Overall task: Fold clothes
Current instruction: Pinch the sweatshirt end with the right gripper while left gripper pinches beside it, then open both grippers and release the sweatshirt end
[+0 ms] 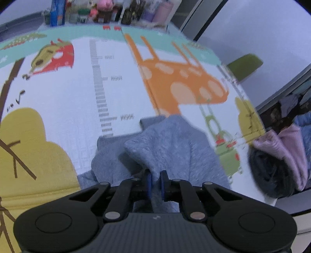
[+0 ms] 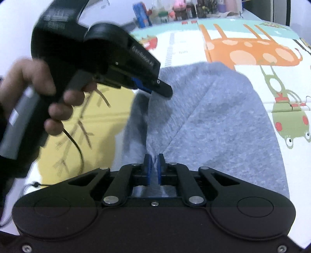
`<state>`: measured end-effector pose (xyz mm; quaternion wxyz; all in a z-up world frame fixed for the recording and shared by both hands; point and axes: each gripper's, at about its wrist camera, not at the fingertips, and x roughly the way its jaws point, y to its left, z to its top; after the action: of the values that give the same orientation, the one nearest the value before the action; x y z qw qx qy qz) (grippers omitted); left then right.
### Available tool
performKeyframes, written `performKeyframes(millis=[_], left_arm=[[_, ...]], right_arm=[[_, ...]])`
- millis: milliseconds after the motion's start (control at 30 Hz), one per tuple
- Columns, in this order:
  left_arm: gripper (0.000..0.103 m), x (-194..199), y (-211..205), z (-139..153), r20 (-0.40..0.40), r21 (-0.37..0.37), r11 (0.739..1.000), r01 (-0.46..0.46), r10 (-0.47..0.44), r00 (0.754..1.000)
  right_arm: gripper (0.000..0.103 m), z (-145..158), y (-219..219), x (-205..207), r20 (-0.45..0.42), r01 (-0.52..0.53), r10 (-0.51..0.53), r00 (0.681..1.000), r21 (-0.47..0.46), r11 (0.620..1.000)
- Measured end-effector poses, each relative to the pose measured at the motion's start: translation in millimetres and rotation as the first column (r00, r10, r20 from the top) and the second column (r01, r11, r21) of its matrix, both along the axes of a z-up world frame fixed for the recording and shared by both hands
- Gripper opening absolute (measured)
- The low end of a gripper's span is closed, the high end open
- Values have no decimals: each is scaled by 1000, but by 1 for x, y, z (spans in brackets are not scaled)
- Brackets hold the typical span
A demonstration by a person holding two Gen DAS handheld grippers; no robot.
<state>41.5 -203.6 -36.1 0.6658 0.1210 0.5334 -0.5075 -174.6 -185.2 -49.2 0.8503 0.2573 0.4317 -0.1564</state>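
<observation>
A play mat [image 1: 64, 93] printed with an orange giraffe, yellow trees and a green frog covers the surface under both claws, with pale walls beyond. Far ahead of the left claw [image 1: 155, 182], a row of bottles [image 1: 108, 11] lines the mat's far edge; off to its right sits a green chair [image 1: 245, 65] and a heap of clothes [image 1: 279, 155], pink over dark. The grey sweater [image 2: 217, 124] lies bunched on the mat just ahead of both claws. The left claw is clamped on a fold of it, and the right claw [image 2: 153, 167] pinches another fold. A hand [image 2: 38, 91] holds the left claw, up and left of the right one
</observation>
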Motion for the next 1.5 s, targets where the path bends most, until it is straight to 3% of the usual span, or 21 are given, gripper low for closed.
performKeyframes(millis=[100, 300, 533, 767, 967, 1067, 1167, 1333, 1400, 1500], left_arm=[[10, 1, 1, 10, 26, -7, 1000, -10, 10, 1000], [10, 6, 3, -1, 37, 41, 998, -49, 48, 998], [10, 16, 6, -25, 57, 110, 990, -92, 87, 995], [12, 21, 9, -41, 83, 136, 986, -98, 87, 993], [13, 15, 7, -20, 114, 110, 990, -87, 75, 991], [14, 14, 7, -2, 169, 84, 992, -95, 79, 982], [15, 10, 8, 13, 193, 57, 995, -84, 72, 979], [15, -2, 8, 21, 158, 35, 998, -43, 37, 987], [15, -8, 6, 17, 128, 38, 999, -19, 14, 992], [15, -15, 2, 3, 68, 51, 999, 19, -22, 997]], right_arm=[[6, 11, -4, -6, 40, 7, -8, 999, 36, 999], [6, 17, -9, -11, 77, 11, -19, 997, 104, 994], [6, -18, -14, 10, 18, -26, 24, 1000, 157, 987], [8, -42, -14, 20, -39, -44, 50, 998, 141, 989], [14, -25, -20, 10, -14, -12, 15, 1000, 184, 983], [21, -9, -22, 0, 16, 10, -13, 1000, 168, 986], [23, 7, -22, -9, 50, 6, -14, 999, 154, 988], [22, 20, -12, -8, 75, -49, 39, 996, 126, 991], [15, 21, -6, -7, 73, -81, 74, 995, 113, 990], [13, 18, 3, -8, 59, -117, 111, 992, 118, 986]])
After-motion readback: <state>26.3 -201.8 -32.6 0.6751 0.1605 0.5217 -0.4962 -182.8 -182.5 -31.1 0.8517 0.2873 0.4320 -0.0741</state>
